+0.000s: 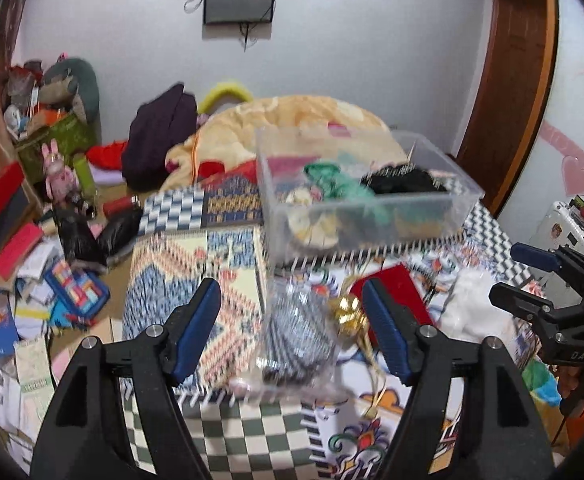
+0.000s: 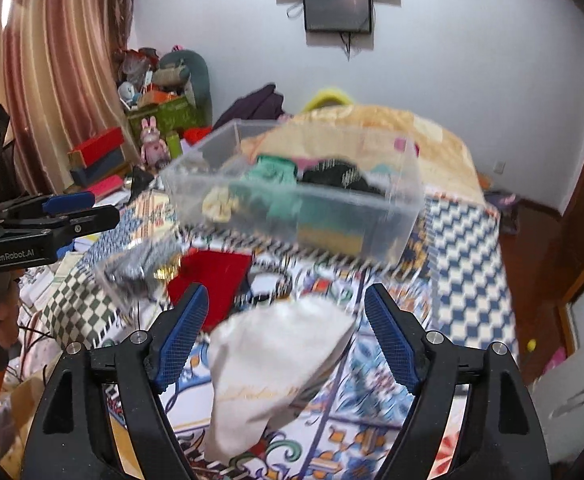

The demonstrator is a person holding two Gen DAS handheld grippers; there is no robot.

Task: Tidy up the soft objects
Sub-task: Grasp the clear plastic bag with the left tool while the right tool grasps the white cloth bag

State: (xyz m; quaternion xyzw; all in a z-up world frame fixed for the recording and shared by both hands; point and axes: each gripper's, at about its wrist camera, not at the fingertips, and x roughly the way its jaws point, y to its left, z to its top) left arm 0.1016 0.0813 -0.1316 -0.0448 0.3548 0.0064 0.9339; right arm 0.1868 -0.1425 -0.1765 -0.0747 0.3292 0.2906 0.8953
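Note:
A clear plastic box (image 1: pixel 364 196) holding green, black and cream soft items stands on the patterned bedspread; it also shows in the right wrist view (image 2: pixel 292 200). My left gripper (image 1: pixel 292 300) is open above a striped item in a clear bag (image 1: pixel 298 336), with a gold bow (image 1: pixel 346 314) beside it. My right gripper (image 2: pixel 286 304) is open over a white cloth (image 2: pixel 272 372), which also shows in the left wrist view (image 1: pixel 472 308). The right gripper appears in the left wrist view (image 1: pixel 508 276); the left gripper appears in the right wrist view (image 2: pixel 88 208).
A red flat box (image 2: pixel 212 276) lies between the bag and the cloth. A yellow blanket (image 1: pixel 292 120) and dark clothing (image 1: pixel 160 132) lie behind the clear box. Boxes, toys and papers (image 1: pixel 32 220) crowd the floor at left. A wooden door frame (image 1: pixel 512 80) stands at right.

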